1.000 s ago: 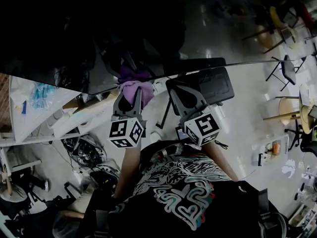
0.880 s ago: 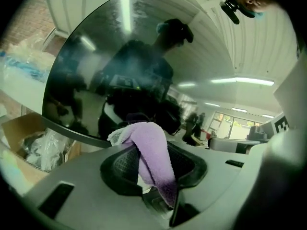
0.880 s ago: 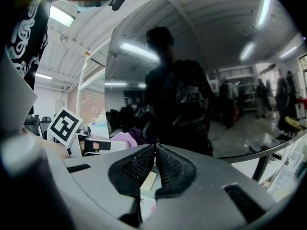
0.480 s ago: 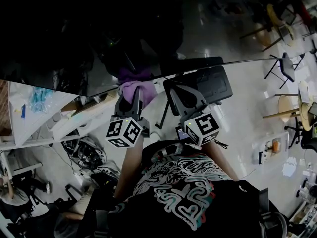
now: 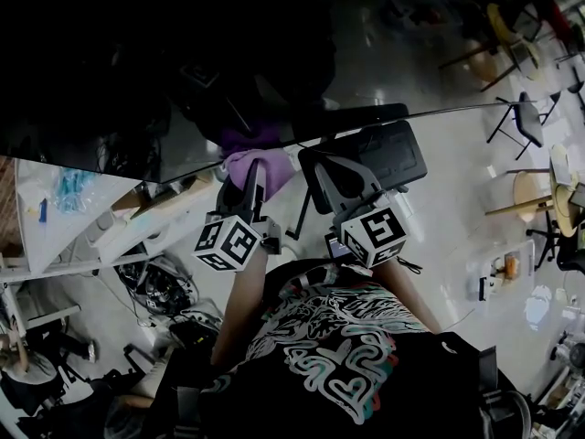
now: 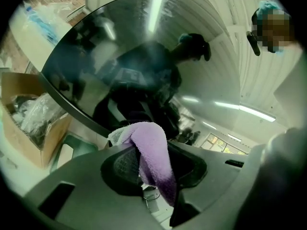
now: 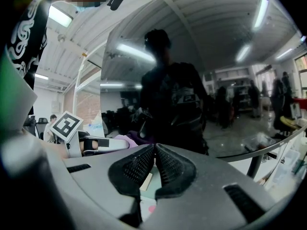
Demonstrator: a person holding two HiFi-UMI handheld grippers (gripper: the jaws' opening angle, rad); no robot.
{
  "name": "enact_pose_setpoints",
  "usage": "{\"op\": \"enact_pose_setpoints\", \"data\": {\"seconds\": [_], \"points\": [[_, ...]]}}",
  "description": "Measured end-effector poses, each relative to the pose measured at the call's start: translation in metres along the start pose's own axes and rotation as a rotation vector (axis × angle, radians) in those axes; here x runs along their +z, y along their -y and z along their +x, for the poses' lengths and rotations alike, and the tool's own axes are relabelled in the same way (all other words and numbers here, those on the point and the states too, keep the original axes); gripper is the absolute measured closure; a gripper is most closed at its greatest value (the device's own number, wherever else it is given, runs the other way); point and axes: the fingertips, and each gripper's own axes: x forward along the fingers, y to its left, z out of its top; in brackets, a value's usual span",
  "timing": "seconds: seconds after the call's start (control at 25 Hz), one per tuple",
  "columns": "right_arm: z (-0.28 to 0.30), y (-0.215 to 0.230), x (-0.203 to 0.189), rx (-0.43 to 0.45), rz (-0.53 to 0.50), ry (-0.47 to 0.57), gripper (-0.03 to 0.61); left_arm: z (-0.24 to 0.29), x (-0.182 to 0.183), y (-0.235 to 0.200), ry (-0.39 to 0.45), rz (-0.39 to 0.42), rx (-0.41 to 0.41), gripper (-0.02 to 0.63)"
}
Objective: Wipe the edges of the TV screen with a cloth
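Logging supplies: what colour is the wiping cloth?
Purple cloth, shown best in the left gripper view.

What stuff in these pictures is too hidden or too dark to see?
- Head view: the TV screen is nearly black, and the picture's top edge cuts it off.
- Head view: the purple cloth in the left gripper hides whether it touches the screen's bottom edge.
- Left gripper view: the cardboard box contents are blurred, cut off at left.

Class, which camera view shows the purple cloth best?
The left gripper view: the cloth hangs close-up, pinched in the left tongs. The head view shows it small and dim; the right gripper view, only a sliver.
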Motion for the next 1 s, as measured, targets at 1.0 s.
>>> {"op": "enact_pose_setpoints", "data": {"seconds": [1.0], "points": [[-0.031, 0.053, 0.001, -0.135, 0.027, 0.013, 0.546, 0.044, -0.035, 0.054, -0.071, -0.155, -0.165, 0.475]]}}
